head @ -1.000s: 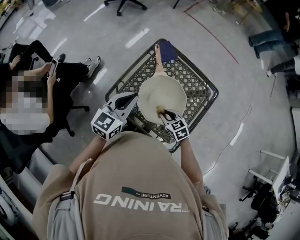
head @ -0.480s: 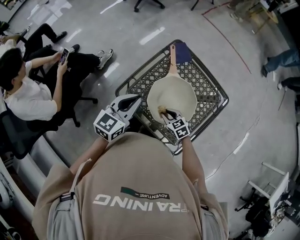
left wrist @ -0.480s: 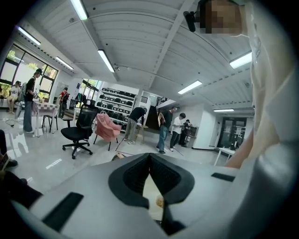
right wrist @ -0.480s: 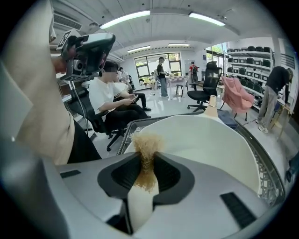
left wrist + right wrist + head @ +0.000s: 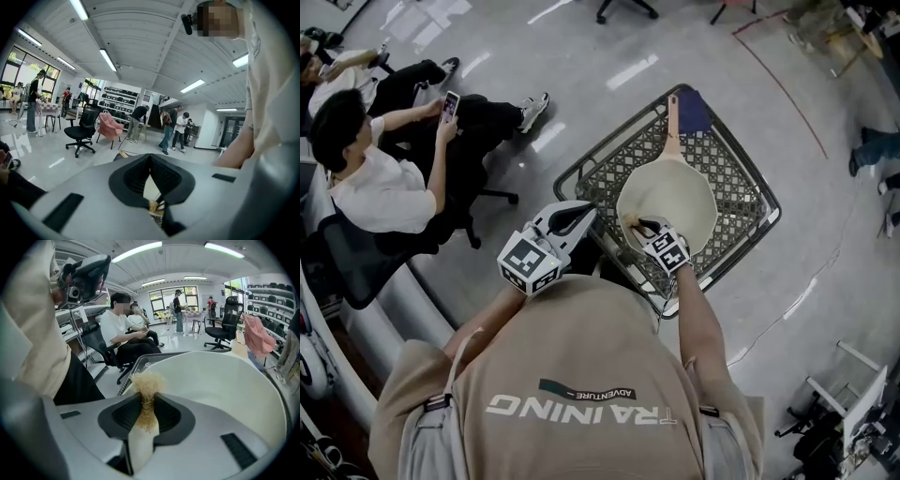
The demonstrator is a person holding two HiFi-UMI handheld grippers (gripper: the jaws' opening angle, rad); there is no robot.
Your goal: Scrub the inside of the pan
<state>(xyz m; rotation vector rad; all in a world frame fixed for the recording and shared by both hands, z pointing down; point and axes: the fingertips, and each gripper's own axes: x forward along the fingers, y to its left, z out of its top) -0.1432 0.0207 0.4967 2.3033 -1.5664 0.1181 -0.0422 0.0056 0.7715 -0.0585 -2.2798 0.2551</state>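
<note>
A cream pan [image 5: 680, 197] with a wooden handle [image 5: 673, 127] lies in a black mesh cart basket [image 5: 605, 173]. My right gripper [image 5: 645, 228] is shut on a brush [image 5: 630, 223] with straw-coloured bristles, whose tuft rests at the pan's near left inside. In the right gripper view the brush [image 5: 147, 385] sticks out between the jaws of the right gripper [image 5: 147, 401], with the pan's inside [image 5: 220, 380] behind it. My left gripper [image 5: 579, 216] hovers left of the pan over the basket's near corner, jaws together and holding nothing. In its own view the left gripper [image 5: 150, 159] points toward the pan.
A blue item [image 5: 694, 111] lies at the far end of the pan's handle. A person [image 5: 384, 183] sits on a chair to the left, looking at a phone. A red line [image 5: 787, 89] marks the glossy floor. White frames [image 5: 862, 394] stand at the lower right.
The head view has drifted, so the cart and the seated person show further right. The brush stays at the pan's near left inside. The left gripper keeps its place beside the pan.
</note>
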